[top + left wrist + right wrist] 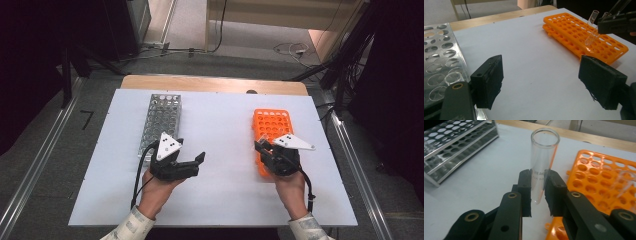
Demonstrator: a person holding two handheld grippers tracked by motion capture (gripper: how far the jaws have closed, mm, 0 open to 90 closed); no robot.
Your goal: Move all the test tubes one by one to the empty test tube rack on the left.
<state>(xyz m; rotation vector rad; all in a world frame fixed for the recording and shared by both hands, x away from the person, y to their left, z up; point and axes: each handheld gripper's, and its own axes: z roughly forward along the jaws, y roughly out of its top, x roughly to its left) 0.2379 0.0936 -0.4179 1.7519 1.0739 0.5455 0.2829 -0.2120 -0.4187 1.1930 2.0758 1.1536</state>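
My right gripper (539, 185) is shut on a clear glass test tube (544, 152), which stands upright between the pads, its open mouth up and its rounded end just below them. In the left gripper view this tube (592, 27) hangs tilted over the orange rack (579, 30), held by the right gripper (614, 23). The right gripper (263, 147) hovers at the near end of the orange rack (272, 125). My left gripper (192, 150) sits over the white sheet between the two racks. Its jaws stand wide apart with nothing between them; the left gripper (544, 80) is open.
A metal rack (161, 117) with several round holes stands at the left of the white sheet (220, 115). Another clear tube (625, 182) stands in the orange rack (599, 172). A wooden table edge runs along the back; metal rails flank the table.
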